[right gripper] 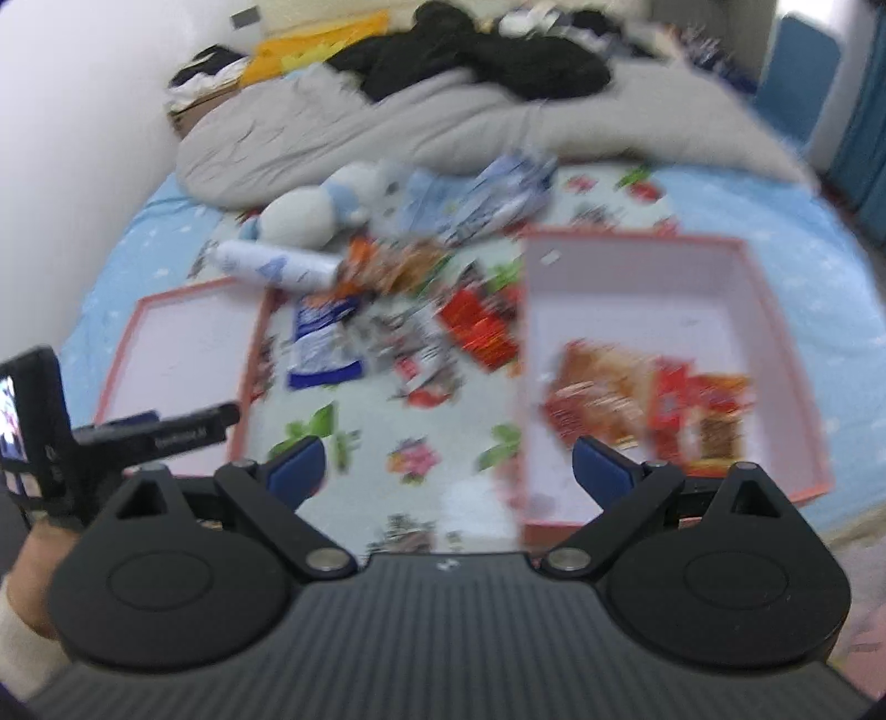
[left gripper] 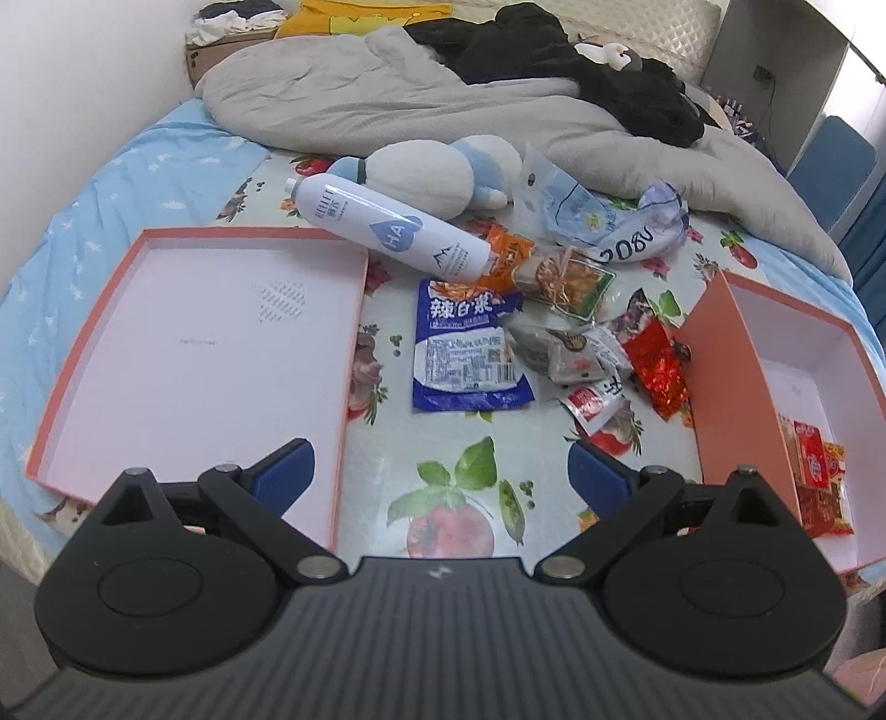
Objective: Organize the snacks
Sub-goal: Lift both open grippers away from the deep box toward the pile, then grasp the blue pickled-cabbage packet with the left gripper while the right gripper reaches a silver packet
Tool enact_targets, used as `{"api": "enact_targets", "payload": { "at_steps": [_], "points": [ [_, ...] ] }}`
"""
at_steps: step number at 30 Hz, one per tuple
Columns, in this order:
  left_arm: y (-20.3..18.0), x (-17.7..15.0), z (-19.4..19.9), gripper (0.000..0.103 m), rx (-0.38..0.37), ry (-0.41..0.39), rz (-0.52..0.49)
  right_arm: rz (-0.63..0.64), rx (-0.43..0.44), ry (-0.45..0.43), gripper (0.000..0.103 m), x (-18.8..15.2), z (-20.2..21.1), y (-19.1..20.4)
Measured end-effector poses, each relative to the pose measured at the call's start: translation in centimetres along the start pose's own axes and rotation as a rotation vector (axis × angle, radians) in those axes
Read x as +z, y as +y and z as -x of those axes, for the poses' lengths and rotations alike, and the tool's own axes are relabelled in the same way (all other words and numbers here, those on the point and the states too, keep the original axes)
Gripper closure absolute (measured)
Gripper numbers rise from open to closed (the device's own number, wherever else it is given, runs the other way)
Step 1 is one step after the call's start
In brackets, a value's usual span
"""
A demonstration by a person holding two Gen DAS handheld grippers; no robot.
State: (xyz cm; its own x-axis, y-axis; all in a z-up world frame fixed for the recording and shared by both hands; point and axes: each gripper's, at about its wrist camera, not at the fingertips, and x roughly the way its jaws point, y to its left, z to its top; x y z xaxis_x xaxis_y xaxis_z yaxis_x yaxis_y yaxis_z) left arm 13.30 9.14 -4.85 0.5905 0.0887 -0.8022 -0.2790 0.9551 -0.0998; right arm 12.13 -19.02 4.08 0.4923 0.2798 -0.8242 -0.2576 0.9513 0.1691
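Observation:
A pile of snack packets lies on the fruit-print cloth: a blue packet (left gripper: 468, 346), a red foil packet (left gripper: 659, 368), a grey packet (left gripper: 565, 349) and a green-edged one (left gripper: 570, 279). A pink box (left gripper: 797, 354) on the right holds red and orange packets (left gripper: 817, 476). Its lid (left gripper: 210, 354) lies open-side up on the left, empty. My left gripper (left gripper: 443, 476) is open and empty, above the cloth short of the pile. My right gripper (right gripper: 448, 468) is open and empty near the box's (right gripper: 664, 288) front-left corner; its view is blurred, and the packets inside (right gripper: 648, 399) show there.
A white spray bottle (left gripper: 387, 227) lies behind the pile, with a plush toy (left gripper: 432, 171) and crumpled clear bags (left gripper: 603, 216). A grey duvet (left gripper: 443, 99) and black clothes (left gripper: 554, 50) fill the far bed. The left gripper's handle (right gripper: 111, 432) shows at the right wrist view's left edge.

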Motion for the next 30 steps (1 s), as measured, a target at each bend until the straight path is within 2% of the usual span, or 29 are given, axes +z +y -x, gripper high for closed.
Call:
{"api": "enact_targets", "payload": {
  "at_steps": [7,17,22,23,24,25,30],
  "points": [
    [1.6,2.1,-3.3,0.003,-0.035,-0.018,-0.007,0.132,0.046,-0.082,0.006,-1.1,-7.4,3.5],
    [1.2,5.5,-11.8,0.004,-0.112,0.008,-0.035,0.155,0.049,-0.171,0.006,-0.5,-16.3,4.4],
    [0.7,7.0,-17.4,0.004,-0.144,0.063,-0.028,0.161,0.073,-0.183,0.006,1.1,-21.1,3.8],
    [0.6,7.3,-18.4,0.004,-0.143,0.069,-0.025,0.176,0.087,-0.185,0.009,1.4,-22.1,3.7],
    [0.6,7.5,-19.3,0.004,-0.138,0.072,-0.021,0.188,0.091,-0.185,0.018,1.6,-22.9,3.7],
    [0.6,7.7,-20.2,0.004,-0.135,0.078,-0.018,0.197,0.08,-0.179,0.02,1.8,-23.6,3.7],
    [0.9,7.9,-24.7,0.003,-0.139,0.151,0.011,0.252,0.066,-0.179,0.02,3.0,-27.4,3.7]
  ]
}}
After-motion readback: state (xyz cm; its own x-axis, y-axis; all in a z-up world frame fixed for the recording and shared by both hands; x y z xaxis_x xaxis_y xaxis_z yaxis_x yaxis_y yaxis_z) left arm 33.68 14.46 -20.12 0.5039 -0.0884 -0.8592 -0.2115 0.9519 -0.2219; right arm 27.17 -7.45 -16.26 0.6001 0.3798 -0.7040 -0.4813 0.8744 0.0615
